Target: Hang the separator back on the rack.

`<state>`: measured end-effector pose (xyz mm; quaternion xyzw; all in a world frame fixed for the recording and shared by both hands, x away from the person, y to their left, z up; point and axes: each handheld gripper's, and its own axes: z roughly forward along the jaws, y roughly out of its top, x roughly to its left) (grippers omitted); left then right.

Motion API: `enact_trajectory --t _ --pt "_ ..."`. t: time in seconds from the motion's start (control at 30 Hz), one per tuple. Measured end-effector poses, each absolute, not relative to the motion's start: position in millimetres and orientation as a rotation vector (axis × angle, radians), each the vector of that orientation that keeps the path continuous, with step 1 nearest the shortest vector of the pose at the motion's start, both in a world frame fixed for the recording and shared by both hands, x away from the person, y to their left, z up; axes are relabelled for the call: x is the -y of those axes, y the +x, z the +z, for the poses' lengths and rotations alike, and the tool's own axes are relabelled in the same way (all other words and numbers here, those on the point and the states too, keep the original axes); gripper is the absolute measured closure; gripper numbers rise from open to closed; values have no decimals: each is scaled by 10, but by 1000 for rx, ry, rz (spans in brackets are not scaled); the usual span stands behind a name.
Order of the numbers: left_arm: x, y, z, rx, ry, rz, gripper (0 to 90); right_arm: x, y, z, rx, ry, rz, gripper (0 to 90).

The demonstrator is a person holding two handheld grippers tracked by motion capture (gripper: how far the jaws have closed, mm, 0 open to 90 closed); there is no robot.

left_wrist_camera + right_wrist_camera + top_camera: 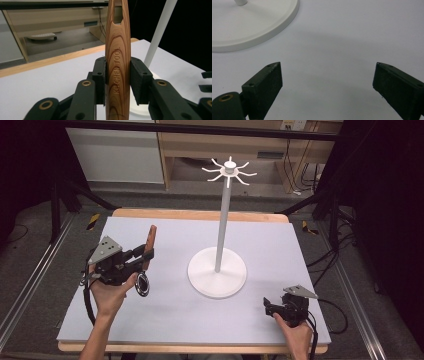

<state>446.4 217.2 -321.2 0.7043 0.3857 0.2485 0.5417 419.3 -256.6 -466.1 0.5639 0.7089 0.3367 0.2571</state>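
Note:
A wooden-handled kitchen tool [151, 239] stands nearly upright at the left of the table, its round metal head [143, 285] hanging just above the mat. My left gripper [146, 254] is shut on the handle. In the left gripper view both pads press the grained wood [117, 50], which bears the words KITCHEN TOOL and has a slot near its top. A white stand [223, 220] with a round base [217, 285] and a ring of hooks [229, 170] at its top rises mid-table. My right gripper [267, 305] rests open near the front right, nothing between its pads [264, 87].
A pale grey mat [175, 320] covers the wooden table. The stand's pole [160, 30] is just right of the held handle, and its base edge [249, 25] lies ahead-left of the right gripper. Wooden furniture and cables sit behind the table.

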Motion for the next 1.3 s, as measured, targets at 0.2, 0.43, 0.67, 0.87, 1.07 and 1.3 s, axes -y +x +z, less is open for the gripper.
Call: enact_trajectory --t 0.2,0.43,0.67,0.87,1.07,1.3 --pt "-2111 4502 -3088 -896 1657 607 675 2572 4203 -4666 -1924 1525 908 94" --pt "-2025 4508 -2959 -864 1643 617 675 2557 4212 -4666 -1928 1528 905 93" --pt "-1991 4519 -2877 -847 1624 614 675 2548 4217 -4669 -1933 1518 900 93" --pt "-1950 4517 -2737 -820 1598 608 675 2550 4218 -4673 -1935 1518 897 93" --pt "-1900 4498 -2615 -796 1587 620 675 2550 4217 -4671 -1934 1518 898 93" --pt "-1808 4488 -2499 -766 1588 623 675 2550 4215 -4668 -1933 1518 898 94"
